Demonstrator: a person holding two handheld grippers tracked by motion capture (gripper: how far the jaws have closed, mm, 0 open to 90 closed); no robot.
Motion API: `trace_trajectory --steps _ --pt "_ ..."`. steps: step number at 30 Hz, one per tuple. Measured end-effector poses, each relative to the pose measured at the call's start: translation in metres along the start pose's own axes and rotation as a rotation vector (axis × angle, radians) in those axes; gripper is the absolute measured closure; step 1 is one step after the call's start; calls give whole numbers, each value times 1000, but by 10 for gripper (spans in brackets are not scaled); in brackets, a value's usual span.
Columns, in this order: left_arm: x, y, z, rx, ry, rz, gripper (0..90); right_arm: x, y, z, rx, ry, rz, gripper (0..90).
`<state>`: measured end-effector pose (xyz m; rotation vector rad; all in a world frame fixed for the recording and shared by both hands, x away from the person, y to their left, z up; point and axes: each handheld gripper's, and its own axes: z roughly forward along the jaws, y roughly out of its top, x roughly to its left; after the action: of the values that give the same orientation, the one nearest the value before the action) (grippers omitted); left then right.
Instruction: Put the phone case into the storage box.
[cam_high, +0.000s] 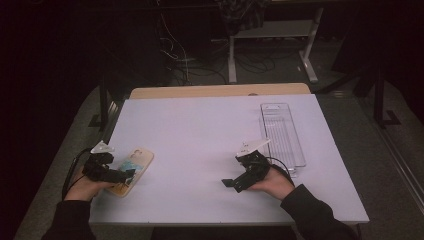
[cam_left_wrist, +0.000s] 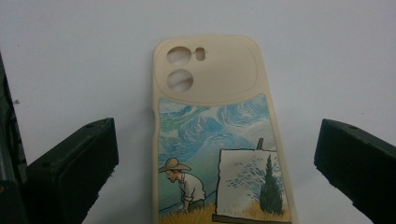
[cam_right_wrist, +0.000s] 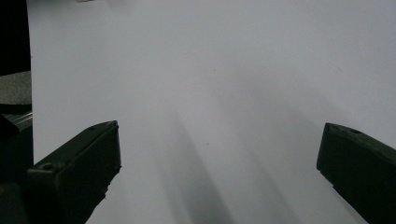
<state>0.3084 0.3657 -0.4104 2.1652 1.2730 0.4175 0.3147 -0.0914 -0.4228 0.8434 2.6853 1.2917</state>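
Two black grippers are held low over a smooth white table (cam_high: 200, 130), one in each hand. The left gripper (cam_high: 125, 175) is set at the near left edge with its blocky, matte jaws spread wide to either side of a phone case (cam_left_wrist: 217, 135); neither jaw is seen touching it, and nothing is gripped. The case lies flat on the table, a rounded cream rectangle of soft-looking rubbery material, with a raised oval camera panel pierced by two round holes and a small slot. A painted scene of swirling blue sky, a straw-hatted figure and an easel is printed on its back. The right gripper (cam_high: 229, 184) is held at the near right, jaws likewise wide apart and empty, over bare table. A long, clear ribbed plastic tray (cam_high: 282, 131) is seen just beyond it.
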Motion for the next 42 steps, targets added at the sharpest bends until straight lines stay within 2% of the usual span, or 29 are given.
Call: trace_trajectory --steps 3,4,11,16,19,21,29,38,42 --pt "0 0 2 18 2 18 0 0 0 0 -1 0 1 0" --pt "-1 0 2 22 1 7 0 0 0 0 -1 0 1 0" --pt "-1 -2 6 49 12 22 0 0 0 0 0 1 -1 0" --pt "-5 -6 11 67 15 16 0 0 0 0 1 1 1 0" --pt "-8 -7 14 97 19 36 0 0 0 0 -1 1 1 0" --pt "-9 -8 16 104 21 35 0 0 0 0 1 1 2 0" --pt "-9 -10 18 128 30 31 0 0 0 0 1 1 -1 0" --pt "-8 -12 21 158 55 48 0 0 0 1 1 3 1 0" --pt "-7 -13 21 180 46 48 0 0 0 1 5 5 4 0"
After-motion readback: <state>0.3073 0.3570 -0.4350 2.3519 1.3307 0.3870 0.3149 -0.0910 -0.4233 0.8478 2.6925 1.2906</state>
